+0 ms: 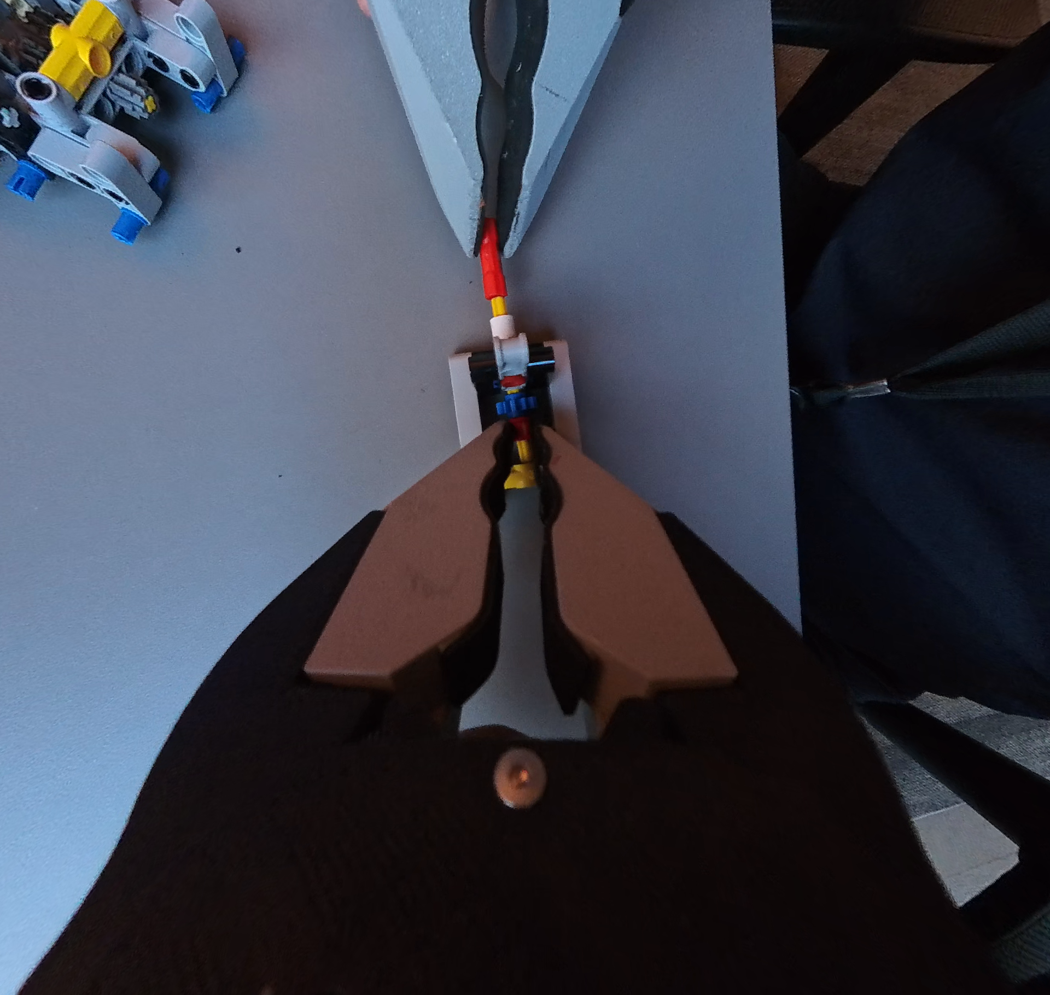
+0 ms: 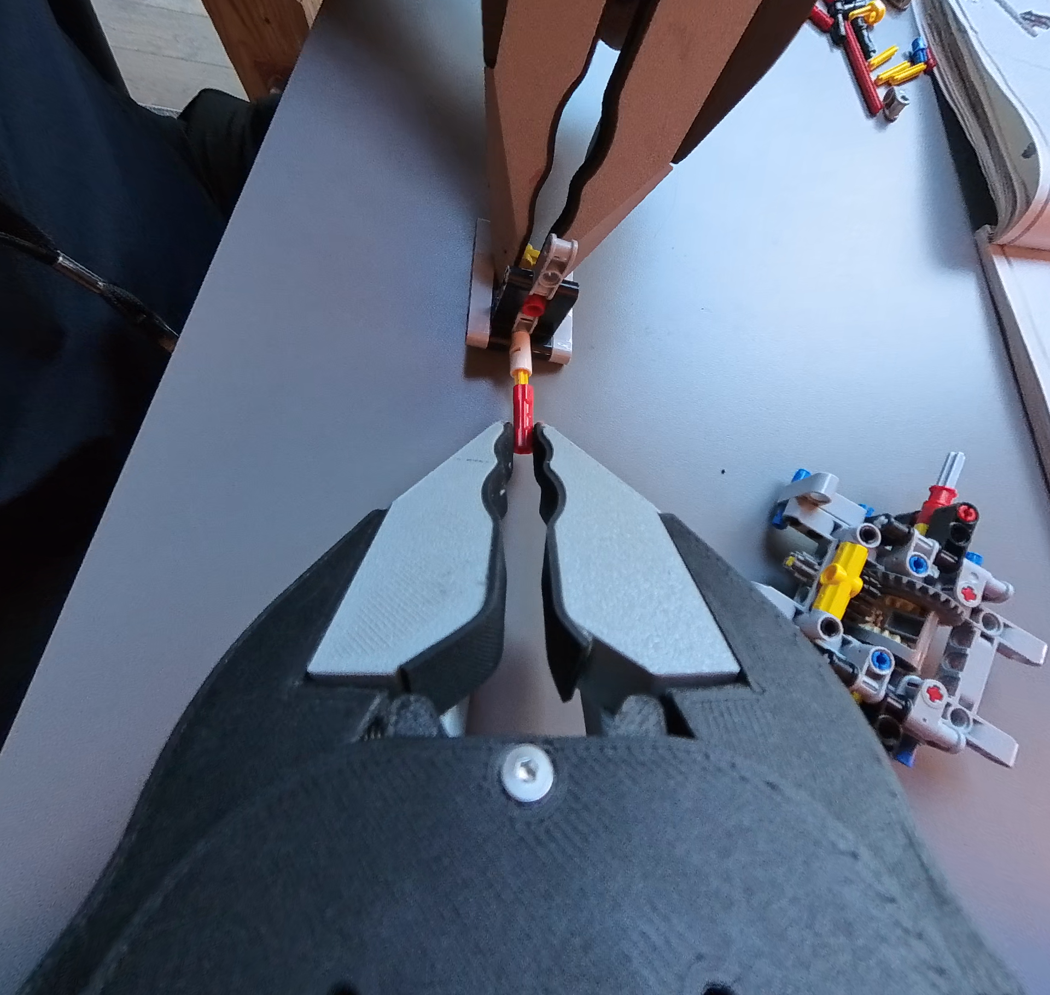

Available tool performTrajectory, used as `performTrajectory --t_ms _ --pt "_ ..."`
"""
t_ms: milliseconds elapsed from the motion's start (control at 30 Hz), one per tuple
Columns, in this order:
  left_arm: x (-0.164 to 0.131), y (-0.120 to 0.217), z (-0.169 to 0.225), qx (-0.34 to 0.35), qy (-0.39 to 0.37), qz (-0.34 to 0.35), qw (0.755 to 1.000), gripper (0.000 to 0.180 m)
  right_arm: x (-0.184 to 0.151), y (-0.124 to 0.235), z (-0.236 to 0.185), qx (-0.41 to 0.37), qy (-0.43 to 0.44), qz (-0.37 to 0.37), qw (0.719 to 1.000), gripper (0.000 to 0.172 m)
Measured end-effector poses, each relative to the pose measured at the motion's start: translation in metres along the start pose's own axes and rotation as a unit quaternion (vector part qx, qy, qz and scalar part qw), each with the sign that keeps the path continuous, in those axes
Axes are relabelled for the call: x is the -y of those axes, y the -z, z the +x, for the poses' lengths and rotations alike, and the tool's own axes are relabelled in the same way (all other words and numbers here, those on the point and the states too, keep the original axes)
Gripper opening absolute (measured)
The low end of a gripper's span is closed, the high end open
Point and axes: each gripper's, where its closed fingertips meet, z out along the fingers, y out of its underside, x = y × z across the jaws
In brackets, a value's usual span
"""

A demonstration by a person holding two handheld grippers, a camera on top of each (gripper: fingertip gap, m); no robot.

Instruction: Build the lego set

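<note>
Both tongs grip one slim rod assembly: right gripper [image 2: 525, 438] nips its red sleeve [image 2: 523, 411], left gripper [image 1: 521, 432] clamps the yellow axle [image 1: 523, 448]. At twelve o'clock of the grey fingers it crosses a black-and-white base [image 2: 562, 346] on the grey table [image 2: 341, 343]; a grey gear model [image 2: 903, 610] lies at three o'clock

No writing can be read in either view; the one thing that bears print is a thick white paper booklet [image 2: 977, 59], lying open on the table far beyond the grey fingers [image 2: 443, 542] of the right gripper [image 2: 525, 439] and well off to their right; its curved top page carries faint grey printed marks and line drawings; these are too blurred and too steeply angled to make out as letters, numbers or a brand.
</note>
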Motion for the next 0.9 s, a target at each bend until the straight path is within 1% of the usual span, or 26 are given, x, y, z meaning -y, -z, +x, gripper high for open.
performTrajectory --t_ms 233,533,800,900 --pt "-0.0006 0.0005 0.0003 -0.008 0.011 0.001 1.0 0.003 0.0003 -0.0004 0.0024 -0.03 0.041 -0.003 0.999 0.003" --pt "0.0 0.0007 0.0018 -0.018 0.05 0.011 0.999 0.003 -0.0005 -0.0005 -0.0016 -0.028 0.052 -0.008 0.998 0.003" --pt "-0.0002 0.0005 0.002 -0.013 0.067 0.01 0.998 0.003 0.0001 -0.0006 -0.001 -0.043 0.066 -0.012 0.997 0.003" --pt "-0.0013 0.0008 0.003 -0.012 0.074 0.012 0.997 0.003 0.0003 -0.0019 -0.0028 -0.052 0.084 -0.016 0.995 0.003"
